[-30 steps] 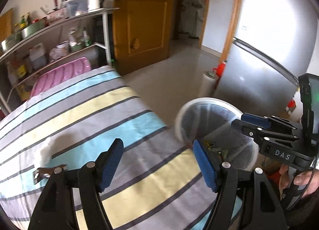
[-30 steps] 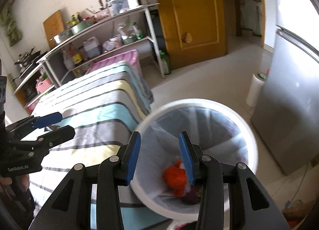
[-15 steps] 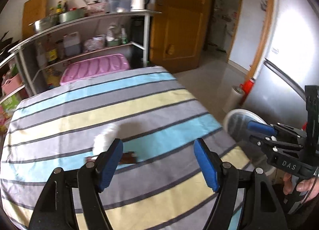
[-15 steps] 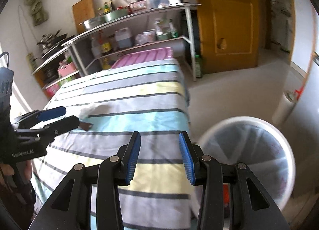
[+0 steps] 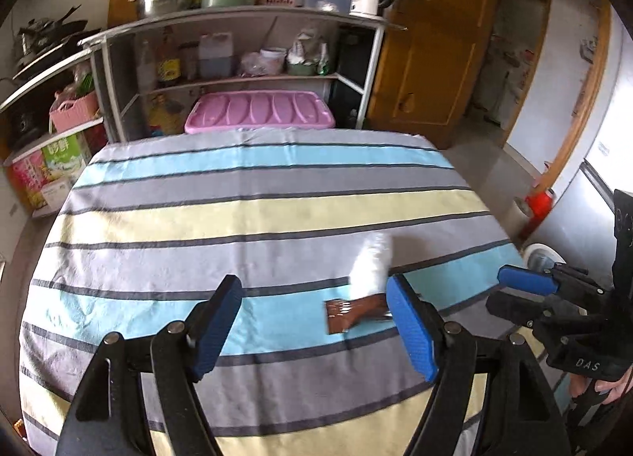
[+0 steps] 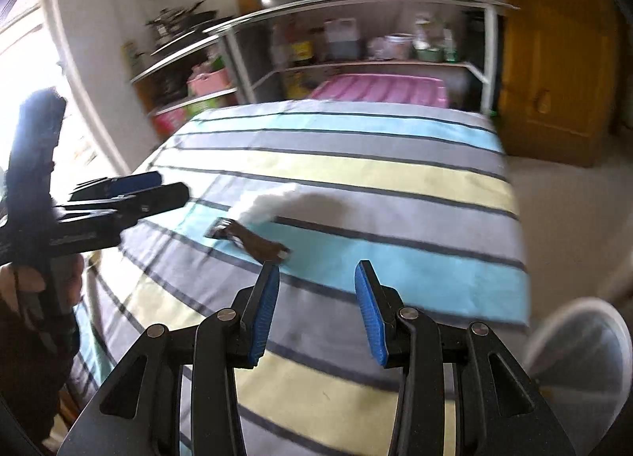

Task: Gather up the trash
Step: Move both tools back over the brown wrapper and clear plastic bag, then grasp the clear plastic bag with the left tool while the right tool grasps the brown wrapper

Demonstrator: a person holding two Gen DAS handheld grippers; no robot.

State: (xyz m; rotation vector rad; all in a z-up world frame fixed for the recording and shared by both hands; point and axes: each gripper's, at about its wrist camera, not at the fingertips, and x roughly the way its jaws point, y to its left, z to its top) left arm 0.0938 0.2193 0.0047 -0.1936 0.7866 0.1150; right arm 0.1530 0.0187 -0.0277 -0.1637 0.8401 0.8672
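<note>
A brown wrapper [image 5: 352, 313] lies flat on the striped tablecloth [image 5: 253, 218], with a white crumpled tissue [image 5: 372, 262] just behind it. My left gripper [image 5: 312, 321] is open over the cloth. The wrapper lies just inside its right finger, and no pad touches it. In the right wrist view the brown wrapper [image 6: 249, 238] and tissue [image 6: 273, 202] lie ahead and to the left of my right gripper [image 6: 316, 305], which is open and empty. The white bin [image 6: 581, 341] with a clear liner stands on the floor at the table's right corner.
Metal shelves [image 5: 237, 60] full of pots, bottles and boxes stand behind the table, with a pink lid [image 5: 261, 111] at the far edge. A wooden door [image 5: 431, 40] and a grey fridge [image 5: 593, 210] lie to the right. A hand [image 6: 23, 282] holds the left gripper's handle.
Both grippers have swung left, away from the bin and over the table. The wrapper and tissue now sit near the left gripper's right finger. The bin has slid to the right edge of both views.
</note>
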